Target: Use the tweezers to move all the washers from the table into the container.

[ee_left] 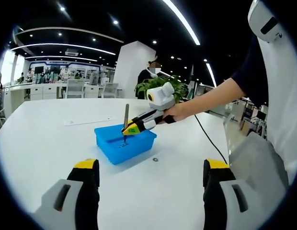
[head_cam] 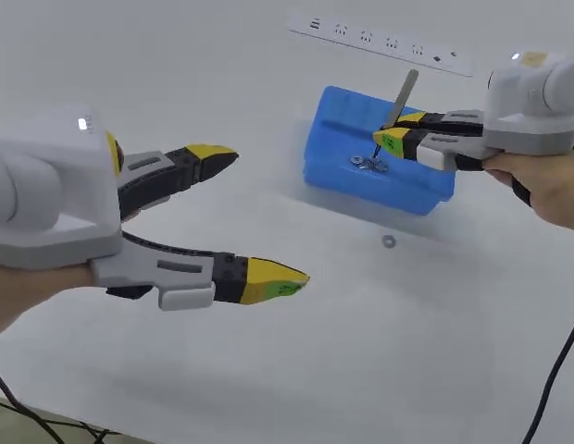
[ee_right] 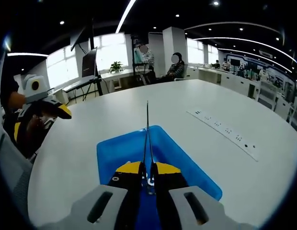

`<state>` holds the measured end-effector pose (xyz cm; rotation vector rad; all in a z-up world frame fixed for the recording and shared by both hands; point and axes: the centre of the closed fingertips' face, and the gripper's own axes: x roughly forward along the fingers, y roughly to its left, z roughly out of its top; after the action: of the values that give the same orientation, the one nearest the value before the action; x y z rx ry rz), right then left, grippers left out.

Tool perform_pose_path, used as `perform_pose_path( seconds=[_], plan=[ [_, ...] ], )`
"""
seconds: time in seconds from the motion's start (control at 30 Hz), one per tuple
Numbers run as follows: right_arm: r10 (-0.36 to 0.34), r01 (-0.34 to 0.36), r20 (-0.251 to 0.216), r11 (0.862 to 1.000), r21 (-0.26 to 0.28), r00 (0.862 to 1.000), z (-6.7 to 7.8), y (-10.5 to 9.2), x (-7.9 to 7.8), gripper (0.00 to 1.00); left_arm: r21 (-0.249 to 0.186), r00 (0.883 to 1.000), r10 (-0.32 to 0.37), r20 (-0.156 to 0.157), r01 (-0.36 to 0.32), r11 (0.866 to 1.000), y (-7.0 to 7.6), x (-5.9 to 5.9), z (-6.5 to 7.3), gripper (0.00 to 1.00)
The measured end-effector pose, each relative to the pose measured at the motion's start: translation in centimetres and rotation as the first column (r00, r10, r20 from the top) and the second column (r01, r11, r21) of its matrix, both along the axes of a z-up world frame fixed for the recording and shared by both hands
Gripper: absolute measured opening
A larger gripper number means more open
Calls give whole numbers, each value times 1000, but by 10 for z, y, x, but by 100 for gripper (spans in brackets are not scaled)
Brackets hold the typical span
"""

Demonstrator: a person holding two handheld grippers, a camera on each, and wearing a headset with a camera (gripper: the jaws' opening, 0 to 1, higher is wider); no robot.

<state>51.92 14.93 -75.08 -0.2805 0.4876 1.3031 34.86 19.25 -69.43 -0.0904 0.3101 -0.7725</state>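
Nearest, the left hand-held gripper (head_cam: 261, 215) hangs wide open and empty. The right hand-held gripper (head_cam: 391, 137), clamped on near-upright tweezers (head_cam: 403, 92), hovers over the blue container (head_cam: 380, 191) holding washers (head_cam: 368, 164). One washer (head_cam: 388, 241) lies on the bench (head_cam: 268, 370) at six o'clock from the tweezers, nearer the right.

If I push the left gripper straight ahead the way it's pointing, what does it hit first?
Probably the right gripper, holding the tweezers over the blue container, or the container itself; depth is unclear.
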Motion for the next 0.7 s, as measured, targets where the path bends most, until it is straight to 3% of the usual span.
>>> perform_pose_path(
  seconds=[0.3, 0.37, 0.43, 0.57, 0.6, 0.7],
  plan=[
    [7, -7, 15, 1000, 1, 1000, 5, 0, -3, 9, -4, 1000, 8, 1, -8, 1000, 1, 3, 1, 95],
    [15, -15, 17, 1000, 4, 1000, 7, 1, -5, 8, -82, 998, 54, 10, -53, 995, 2, 13, 13, 95],
    [20, -20, 28, 1000, 0, 999, 8, 1, -6, 8, -129, 997, 75, 10, -73, 989, 4, 20, 19, 93],
    [36, -36, 34, 999, 3, 999, 13, 2, -10, 8, -157, 997, 72, 15, -68, 985, 0, 33, 26, 88],
    [41, -42, 34, 999, 10, 999, 16, 3, -12, 8, -172, 998, 63, 31, -57, 984, -3, 38, 32, 87],
    [61, -62, 42, 998, 12, 997, 21, 5, -17, 8, -144, 998, 35, 49, -28, 989, -8, 51, 35, 85]
  ],
)
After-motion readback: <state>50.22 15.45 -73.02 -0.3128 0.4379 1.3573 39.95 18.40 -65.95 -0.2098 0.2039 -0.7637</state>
